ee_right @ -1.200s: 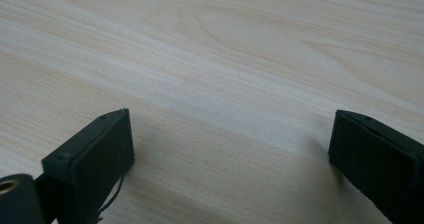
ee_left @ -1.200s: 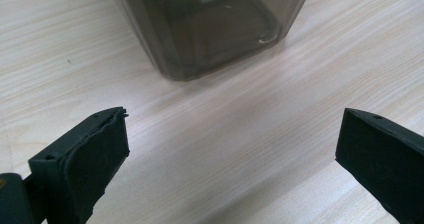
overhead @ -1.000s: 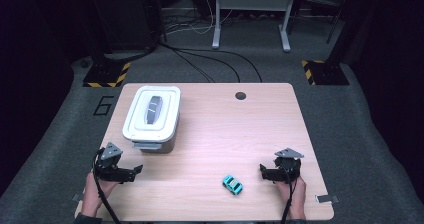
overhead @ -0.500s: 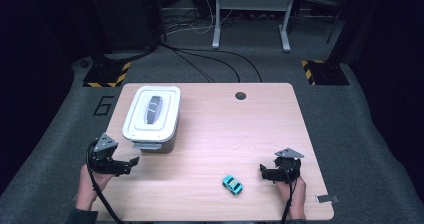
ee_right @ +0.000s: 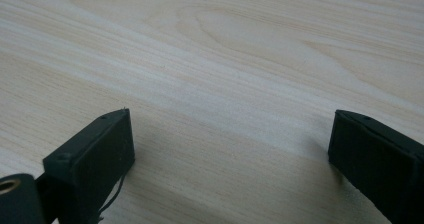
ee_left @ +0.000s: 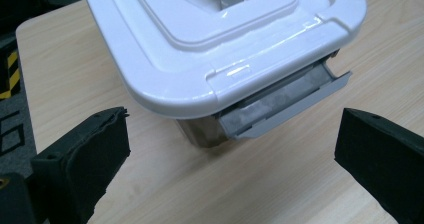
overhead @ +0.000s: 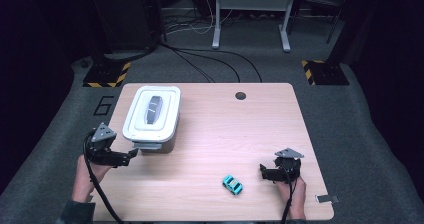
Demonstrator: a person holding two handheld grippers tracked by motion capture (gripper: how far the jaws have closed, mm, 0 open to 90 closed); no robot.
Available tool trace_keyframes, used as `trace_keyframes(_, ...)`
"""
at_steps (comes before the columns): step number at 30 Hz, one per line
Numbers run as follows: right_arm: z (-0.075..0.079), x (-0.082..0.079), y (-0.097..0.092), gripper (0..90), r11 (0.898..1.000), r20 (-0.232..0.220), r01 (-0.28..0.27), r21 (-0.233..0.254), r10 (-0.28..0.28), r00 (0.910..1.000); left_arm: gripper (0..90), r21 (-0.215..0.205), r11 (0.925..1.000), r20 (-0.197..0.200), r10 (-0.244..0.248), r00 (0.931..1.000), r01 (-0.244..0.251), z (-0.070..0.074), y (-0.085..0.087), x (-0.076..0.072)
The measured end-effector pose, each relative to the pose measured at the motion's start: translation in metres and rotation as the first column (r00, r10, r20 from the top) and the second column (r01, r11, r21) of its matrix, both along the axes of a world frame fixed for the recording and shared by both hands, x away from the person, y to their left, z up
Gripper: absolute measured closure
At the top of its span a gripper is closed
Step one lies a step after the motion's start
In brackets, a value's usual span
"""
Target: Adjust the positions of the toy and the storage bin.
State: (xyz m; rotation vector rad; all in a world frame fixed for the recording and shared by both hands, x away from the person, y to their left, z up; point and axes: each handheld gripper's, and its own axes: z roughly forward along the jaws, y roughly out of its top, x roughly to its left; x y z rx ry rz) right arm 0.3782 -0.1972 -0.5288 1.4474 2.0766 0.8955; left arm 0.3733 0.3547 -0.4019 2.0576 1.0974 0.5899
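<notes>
A box with a white lid (overhead: 150, 115) stands on the left half of the wooden table (overhead: 240, 134). Its near end carries a grey latch (ee_left: 285, 104), which sticks out under the lid (ee_left: 220, 39). My left gripper (overhead: 129, 156) is open just in front of that end, and in the left gripper view (ee_left: 230, 156) its jaws stand wide apart on either side of the latch without touching it. A small teal toy car (overhead: 232, 185) lies near the front edge. To its right my right gripper (overhead: 263, 173) is open, low over bare wood (ee_right: 230, 154), holding nothing.
A round cable hole (overhead: 240, 95) sits near the table's far edge. A small strip of tape (overhead: 326, 199) lies at the front right corner. On the grey floor behind are cables and yellow-black stand feet (overhead: 320, 71).
My left gripper has moved forward and right from the table's front left edge up to the box's near end. The right gripper and the toy car have stayed put.
</notes>
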Motion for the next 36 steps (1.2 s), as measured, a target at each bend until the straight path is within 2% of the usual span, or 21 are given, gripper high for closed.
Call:
trace_keyframes(4, 0.0, 0.0, 0.0, 3.7, 1.0, 0.0, 0.0, 0.0, 0.0, 1.0, 0.7, -0.005, 1.0, 0.017, 0.0, 0.9999, 0.0, 0.008, -0.003, 0.004)
trace_keyframes(21, 0.0, 0.0, 0.0, 3.7, 1.0, 0.0, 0.0, 0.0, 0.0, 1.0, 0.1, -0.007, 0.9997, 0.022, -0.024, 0.9995, 0.024, 0.024, -0.015, 0.023)
trace_keyframes(30, 0.0, 0.0, 0.0, 3.7, 1.0, 0.0, 0.0, 0.0, 0.0, 1.0, 0.1, -0.016, 0.9991, 0.026, -0.038, 0.9989, 0.039, 0.034, -0.024, 0.041)
trace_keyframes(36, 0.0, 0.0, 0.0, 3.7, 1.0, 0.0, 0.0, 0.0, 0.0, 1.0, 0.0, -0.017, 0.9991, 0.023, -0.039, 0.999, 0.039, 0.035, -0.029, 0.052)
